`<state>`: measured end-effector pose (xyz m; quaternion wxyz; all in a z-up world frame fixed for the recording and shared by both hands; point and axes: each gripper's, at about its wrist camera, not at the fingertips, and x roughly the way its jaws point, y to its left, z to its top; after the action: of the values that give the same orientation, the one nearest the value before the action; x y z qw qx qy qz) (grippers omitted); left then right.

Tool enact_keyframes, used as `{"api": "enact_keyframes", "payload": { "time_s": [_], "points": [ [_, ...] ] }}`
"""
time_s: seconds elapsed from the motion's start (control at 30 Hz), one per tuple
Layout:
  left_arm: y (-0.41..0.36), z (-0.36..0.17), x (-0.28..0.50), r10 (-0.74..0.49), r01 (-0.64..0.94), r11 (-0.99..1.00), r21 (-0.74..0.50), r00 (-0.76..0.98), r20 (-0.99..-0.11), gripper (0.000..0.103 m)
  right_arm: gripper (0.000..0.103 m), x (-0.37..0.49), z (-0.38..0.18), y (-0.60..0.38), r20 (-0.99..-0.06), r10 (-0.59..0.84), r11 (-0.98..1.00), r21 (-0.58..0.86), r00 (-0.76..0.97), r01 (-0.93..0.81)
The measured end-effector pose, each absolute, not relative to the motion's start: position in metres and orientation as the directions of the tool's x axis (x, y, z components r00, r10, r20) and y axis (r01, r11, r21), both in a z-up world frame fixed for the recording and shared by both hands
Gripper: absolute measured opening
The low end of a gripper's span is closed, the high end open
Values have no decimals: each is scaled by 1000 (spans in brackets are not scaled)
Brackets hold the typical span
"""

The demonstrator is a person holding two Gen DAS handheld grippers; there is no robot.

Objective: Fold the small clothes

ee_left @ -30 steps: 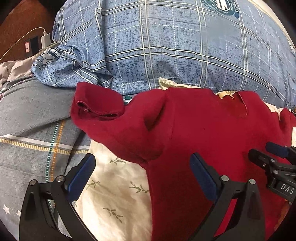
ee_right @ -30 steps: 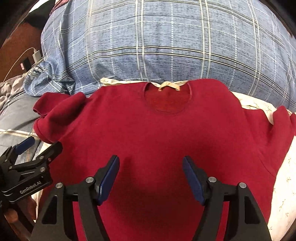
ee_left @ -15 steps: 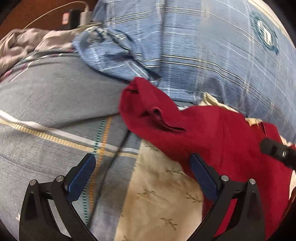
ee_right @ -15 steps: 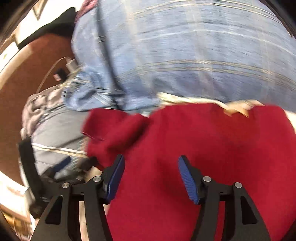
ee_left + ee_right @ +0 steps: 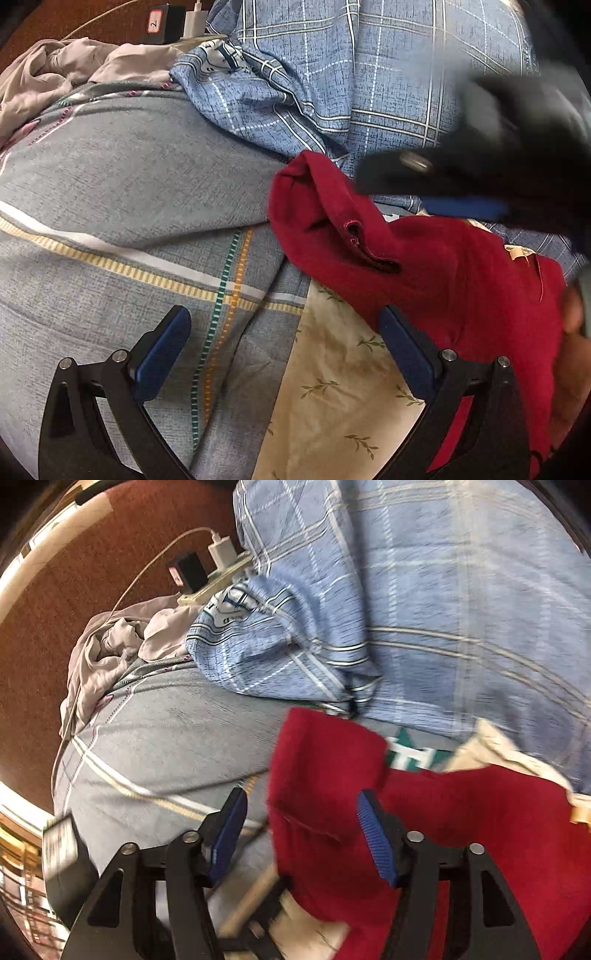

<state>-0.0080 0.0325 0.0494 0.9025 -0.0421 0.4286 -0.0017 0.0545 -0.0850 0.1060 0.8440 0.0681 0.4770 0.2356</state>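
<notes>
The red shirt point(image 5: 461, 280) lies on the bed, its sleeve point(image 5: 321, 768) bunched against the blue plaid pillow point(image 5: 369, 74). Left of the shirt is a grey striped quilt point(image 5: 129, 192); under its hem, a cream leaf-print sheet point(image 5: 343, 387). Left gripper point(image 5: 284, 354): fingers wide, empty, above quilt and sheet beside the shirt. Right gripper point(image 5: 299, 834): fingers opening, the sleeve edge between them but not pinched; it partly blocks the left camera's sight of the pillow. A charger point(image 5: 221, 552) sits beyond the pillow.

Grey bedcover point(image 5: 122, 192) lying open to the left; blue plaid quilt point(image 5: 388, 74) bulking behind, right gripper point(image 5: 461, 177) crossing over the red sleeve point(image 5: 325, 221).
</notes>
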Motion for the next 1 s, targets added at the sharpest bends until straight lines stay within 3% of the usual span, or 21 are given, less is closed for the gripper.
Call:
{"api": "enact_keyframes", "payload": {
  "time_s": [0.17,0.23,0.27,0.4,0.6,0.77,0.87,1.0],
  "points": [
    [29,45,-2,-26,-34,998,-60,621,-784,102,64,82,73,-61,-841,421,884,295,339,-364],
    [28,45,0,-24,-36,998,-59,618,-786,102,15,85,63,-57,-862,347,903,200,371,-380],
    [29,45,1,-23,-39,997,-60,618,-785,102,6,85,62,-58,-865,318,912,168,388,-373],
    [25,45,2,-10,-44,998,-48,622,-783,102,6,74,84,-84,-818,306,931,151,488,-332],
    [12,44,1,-9,-35,999,-39,625,-781,102,6,21,170,-162,-661,160,972,-22,733,-232],
    [13,55,-8,-39,-12,998,-62,661,-749,102,6,-31,211,-242,-514,-86,973,-226,853,-39],
    [11,62,-15,-58,2,997,-78,691,-721,102,6,-57,206,-275,-505,-164,966,-255,848,35],
    [4,58,-18,-91,32,995,-95,683,-725,102,6,-94,168,-335,-606,-204,975,-193,769,107]
  ]
}}
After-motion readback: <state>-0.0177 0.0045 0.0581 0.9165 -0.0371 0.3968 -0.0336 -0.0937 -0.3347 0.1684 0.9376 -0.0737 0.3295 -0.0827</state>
